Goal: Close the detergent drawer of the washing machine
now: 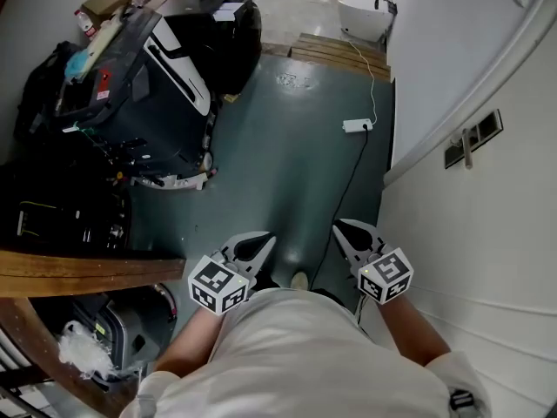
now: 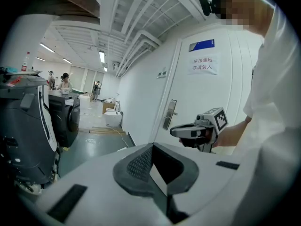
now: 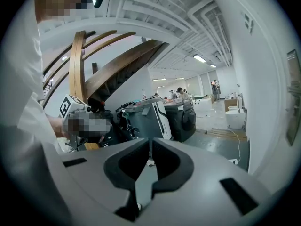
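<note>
My left gripper (image 1: 264, 242) and right gripper (image 1: 342, 227) sit closed and empty at 6 o'clock, above grey-green floor (image 1: 287, 164). A white wall (image 1: 487, 216) runs at 3. The dark washing machine (image 1: 228, 33) stands far off at 11; its drawer is too small to make out.

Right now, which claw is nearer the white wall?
The right claw: it hangs right beside the white wall, while the left claw is farther out over the floor.
</note>
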`<state>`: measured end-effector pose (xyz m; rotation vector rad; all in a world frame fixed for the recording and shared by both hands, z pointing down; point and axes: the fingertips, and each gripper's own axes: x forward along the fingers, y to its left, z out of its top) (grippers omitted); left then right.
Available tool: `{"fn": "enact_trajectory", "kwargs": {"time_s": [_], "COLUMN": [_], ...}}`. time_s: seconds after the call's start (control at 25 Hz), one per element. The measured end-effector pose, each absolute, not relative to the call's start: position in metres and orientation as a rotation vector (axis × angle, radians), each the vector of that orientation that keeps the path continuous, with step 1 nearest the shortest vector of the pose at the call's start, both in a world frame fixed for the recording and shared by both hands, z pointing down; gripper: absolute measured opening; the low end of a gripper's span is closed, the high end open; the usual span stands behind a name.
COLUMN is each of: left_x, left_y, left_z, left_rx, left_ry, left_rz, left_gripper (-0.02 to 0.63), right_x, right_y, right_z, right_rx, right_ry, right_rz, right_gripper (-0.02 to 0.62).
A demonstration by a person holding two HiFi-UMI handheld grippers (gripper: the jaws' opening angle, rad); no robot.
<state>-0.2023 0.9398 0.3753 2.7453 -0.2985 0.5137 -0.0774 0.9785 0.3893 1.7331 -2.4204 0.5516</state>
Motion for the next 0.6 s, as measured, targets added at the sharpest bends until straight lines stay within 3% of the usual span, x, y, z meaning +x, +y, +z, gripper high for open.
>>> {"fn": "enact_trajectory", "kwargs": {"time_s": [0.28, 0.6], "left_x": [-0.195, -0.140], "left_y": [0.905, 0.801], "left_z": [0.390, 0.398], "left_rx": [2.717, 2.749], "left_ry": [-0.298, -0.192], "left_rz": [0.538, 0.498], "left_gripper": [-0.005, -0.005], "right_x": [-0.064, -0.028], "right_y": [0.937, 0.838], "right_z": [0.393, 0.393], "right_rx": [1.750, 1.826], "right_ry": [-2.415, -2.351], "right_rz": [0.544, 0.570], "right_gripper": [0.020, 0.021]}}
